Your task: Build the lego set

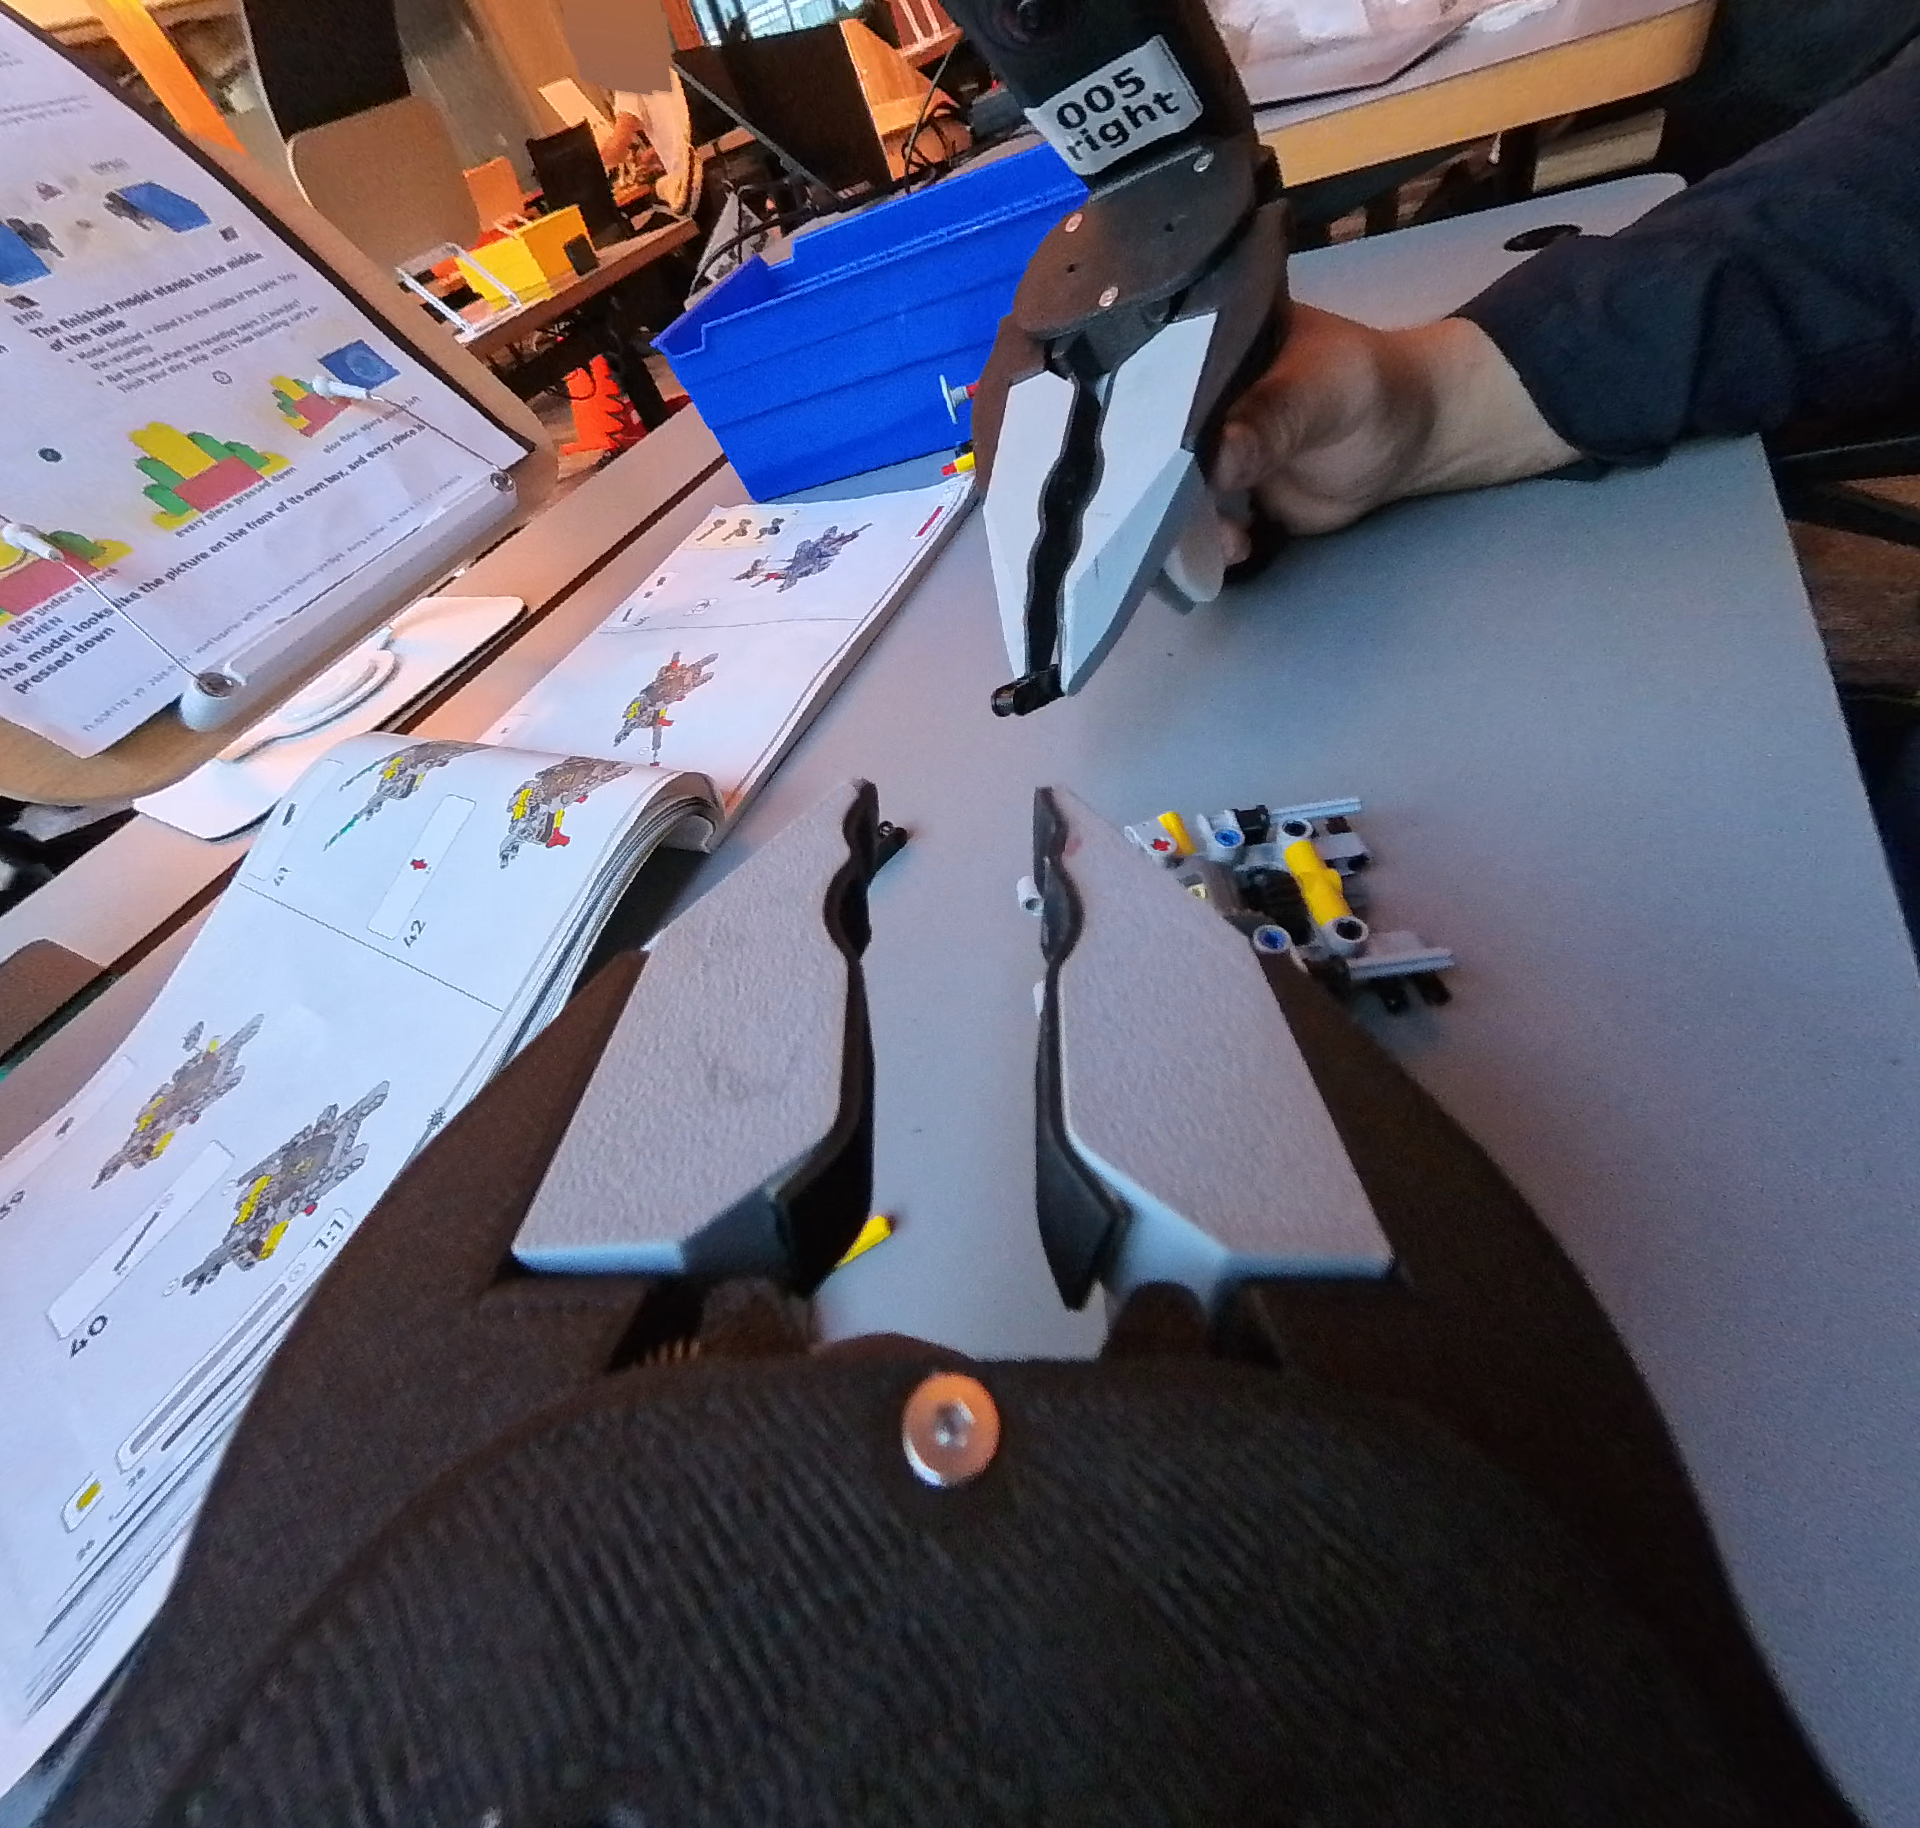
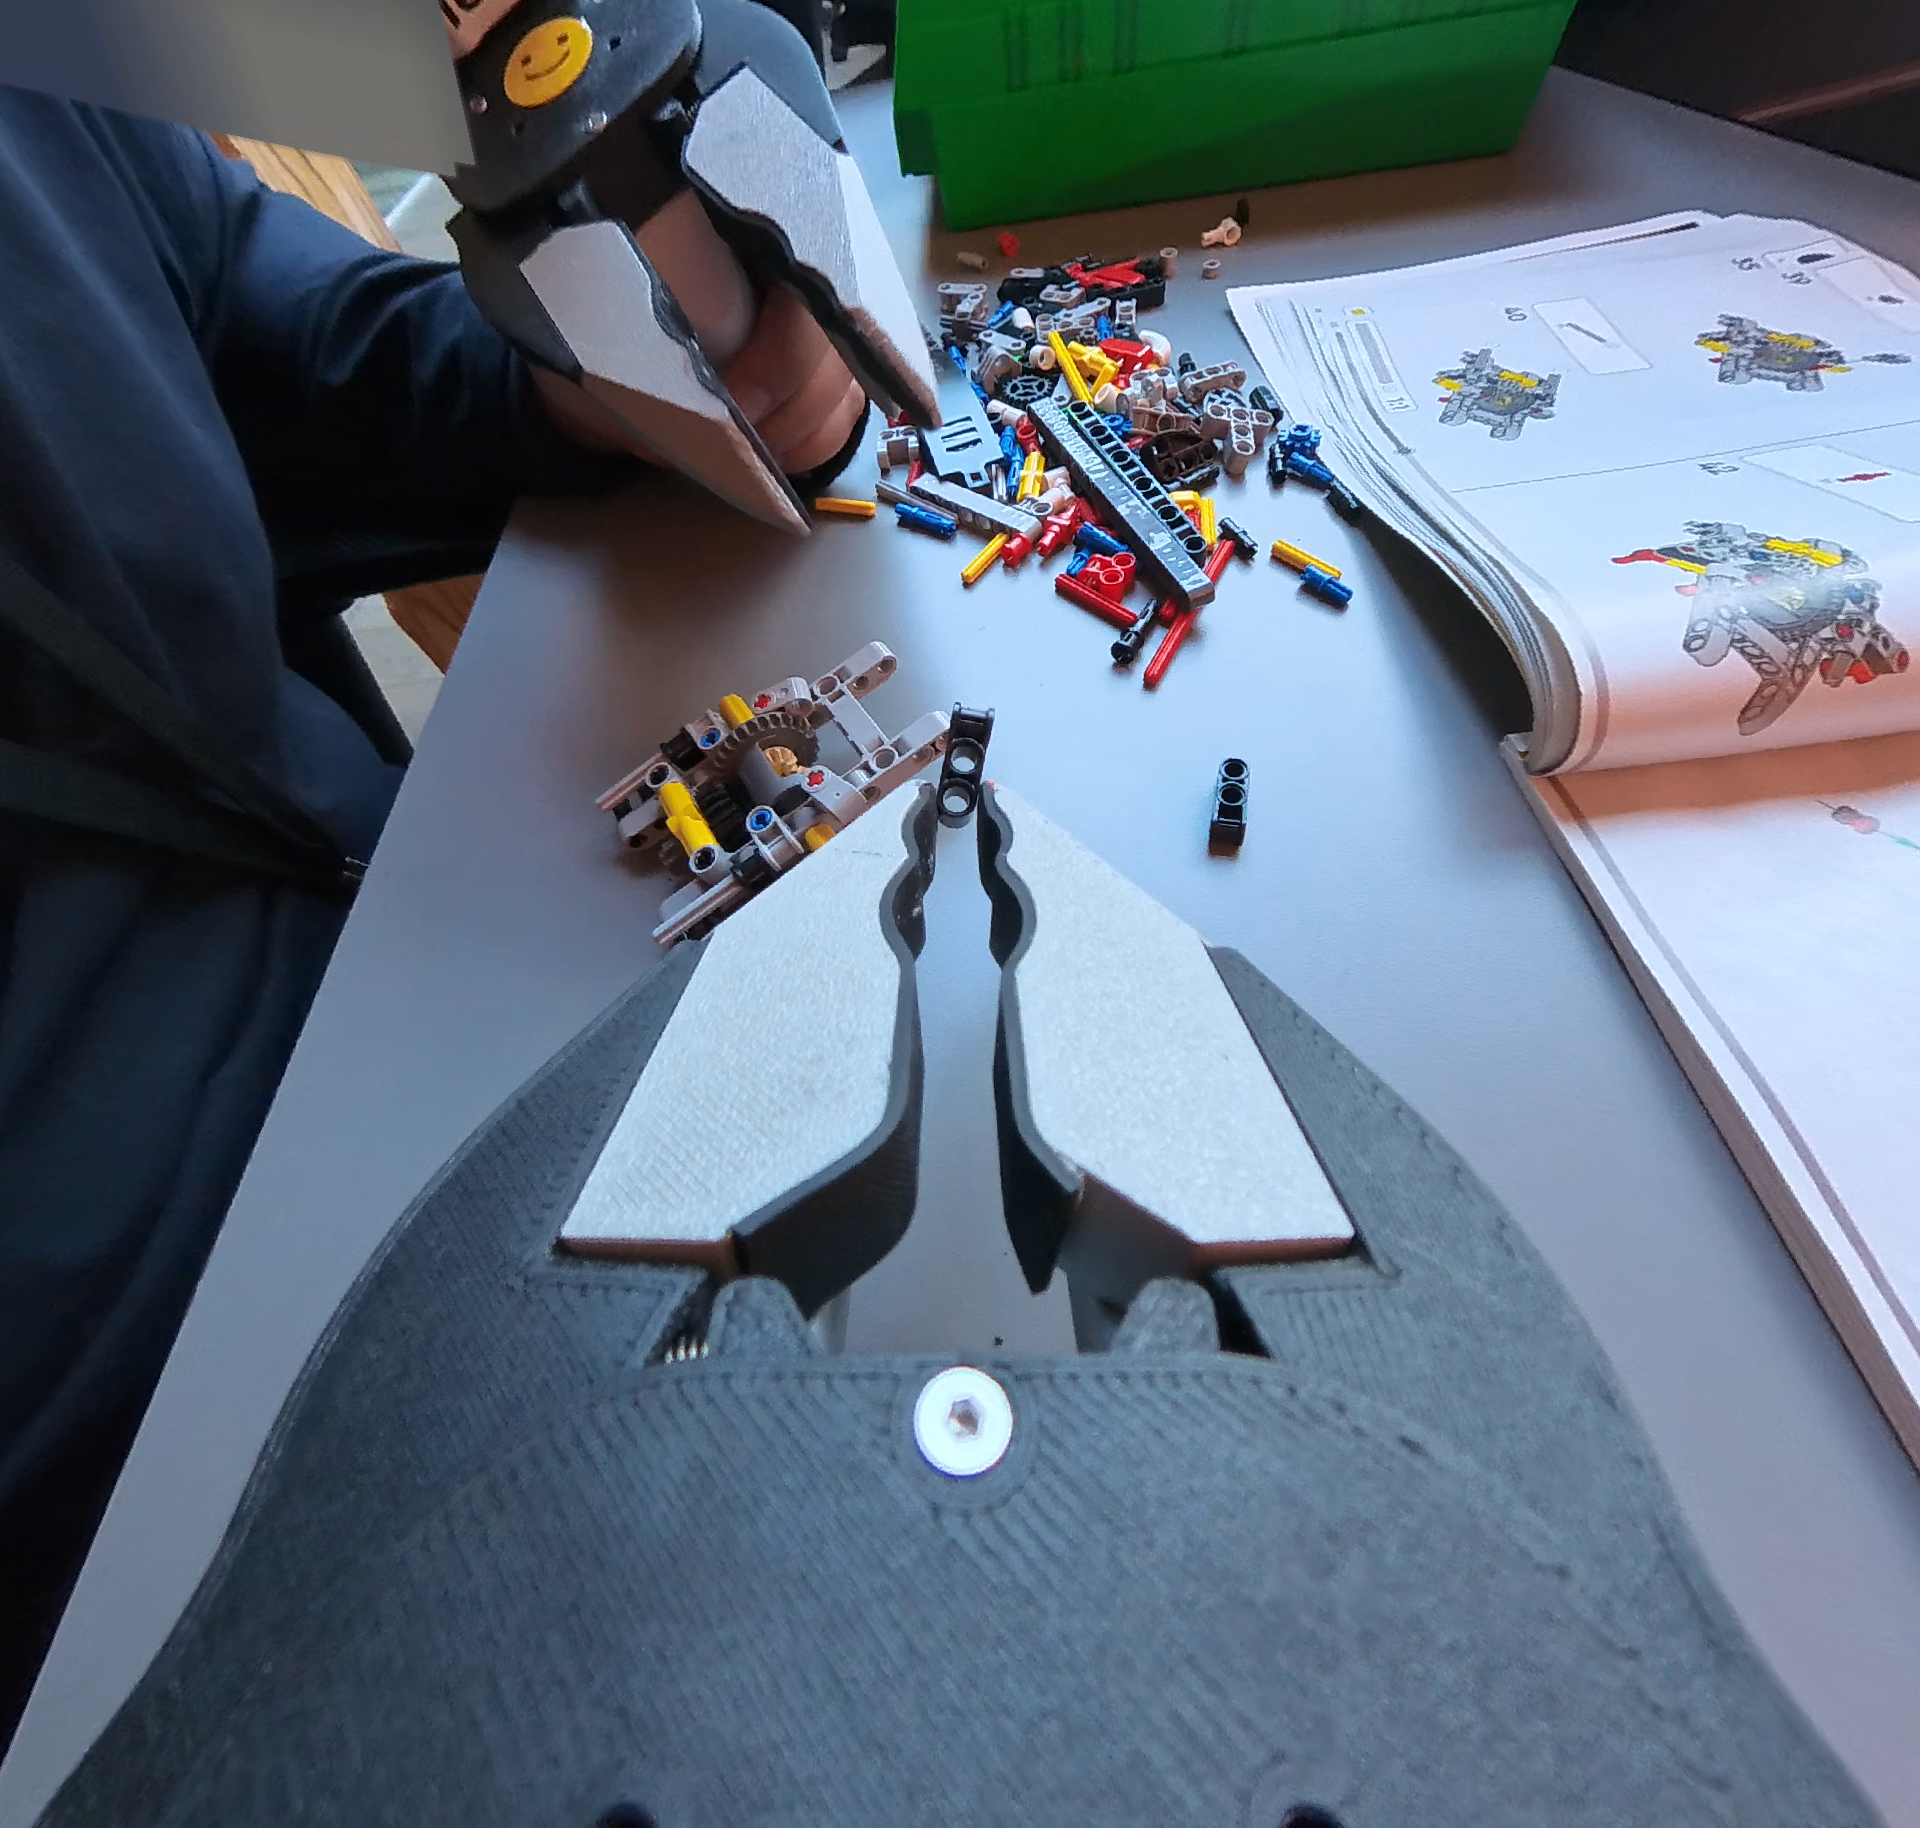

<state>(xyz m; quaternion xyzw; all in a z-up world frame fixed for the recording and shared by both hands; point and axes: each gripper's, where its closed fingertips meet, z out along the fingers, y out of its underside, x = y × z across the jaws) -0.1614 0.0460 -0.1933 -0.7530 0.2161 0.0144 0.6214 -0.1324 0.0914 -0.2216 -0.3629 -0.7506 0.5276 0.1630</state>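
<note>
Right gripper [image 2: 958, 802]: jaws clamped on a small black two-hole connector [image 2: 964, 762], both fingertips pressed on its lower end.
Connector axis: long axis runs forward, out past the fingertips, in line with the fingers; in the left wrist view it juts sideways from the tips [image 1: 1023, 695].
Grey gear assembly [image 2: 764, 791]: lies on the grey table [image 2: 1351, 947], just beside the held connector, on the left of the right gripper's fingers.
Nearer gripper: the right one; the connector's far end nearly touches a grey beam of the assembly.
Left gripper [image 1: 951, 828]: jaws apart, nothing between them, low over the table by the loose parts pile [image 2: 1101, 428].
Spare black connector [image 2: 1229, 804]: lies apart, to the right.
Instruction booklet [image 2: 1662, 490]: open, at the table's far right.
</note>
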